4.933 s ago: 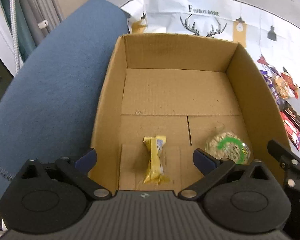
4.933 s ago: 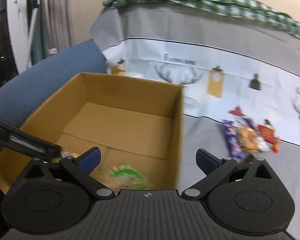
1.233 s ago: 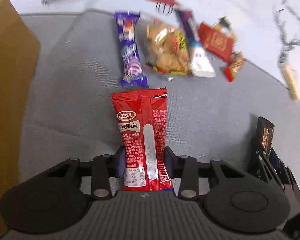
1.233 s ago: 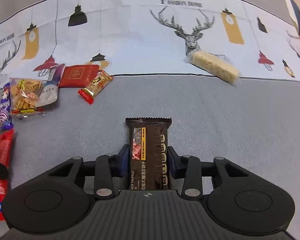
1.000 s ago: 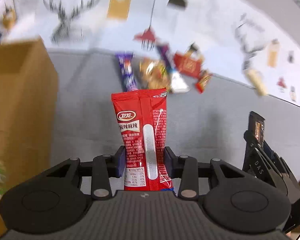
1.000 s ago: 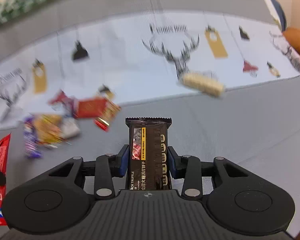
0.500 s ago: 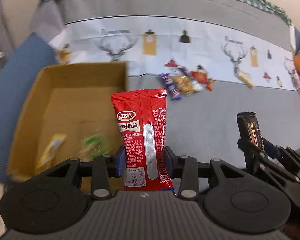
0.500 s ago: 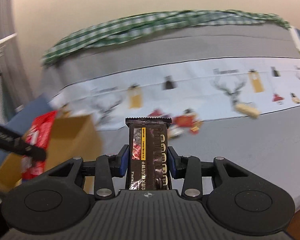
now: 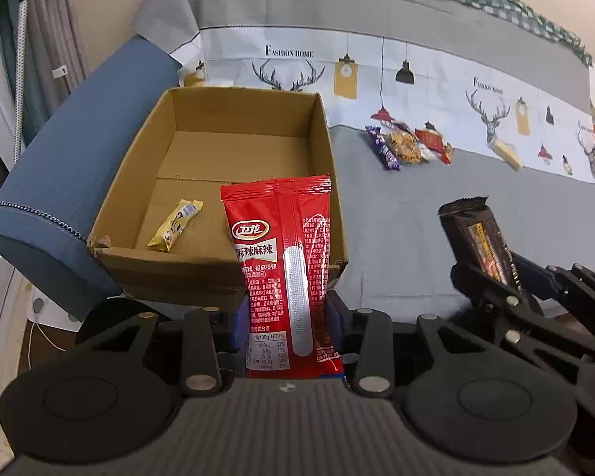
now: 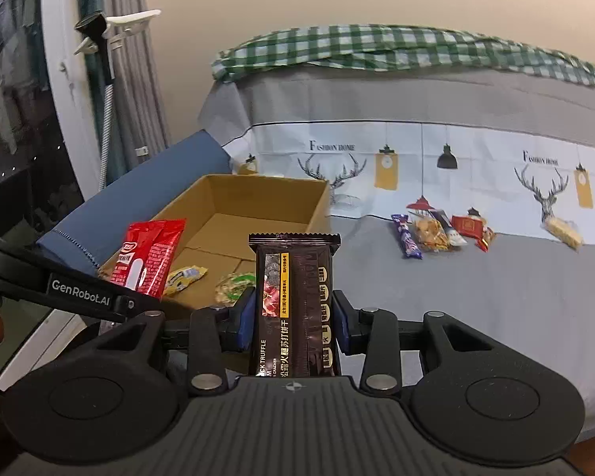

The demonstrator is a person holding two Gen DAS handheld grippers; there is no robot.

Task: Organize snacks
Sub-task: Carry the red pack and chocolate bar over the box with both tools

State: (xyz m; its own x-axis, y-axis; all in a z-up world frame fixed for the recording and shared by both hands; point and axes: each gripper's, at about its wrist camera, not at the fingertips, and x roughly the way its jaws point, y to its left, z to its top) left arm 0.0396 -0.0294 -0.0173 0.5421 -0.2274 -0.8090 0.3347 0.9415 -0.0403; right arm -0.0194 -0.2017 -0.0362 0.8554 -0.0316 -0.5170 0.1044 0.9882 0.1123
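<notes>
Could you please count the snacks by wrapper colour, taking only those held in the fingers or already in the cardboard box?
Red plastic snack packet: 1
Dark brown wrapped cracker bar: 1
Yellow wrapped candy bar: 1
Clear round snack pack with green label: 1
Total: 4

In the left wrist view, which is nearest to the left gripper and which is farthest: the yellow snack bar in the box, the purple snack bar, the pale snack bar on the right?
1. The yellow snack bar: inside the cardboard box, left of the left gripper.
2. The purple snack bar: on the grey cover, leftmost of the snack pile.
3. The pale snack bar: far right, alone on the printed band.
</notes>
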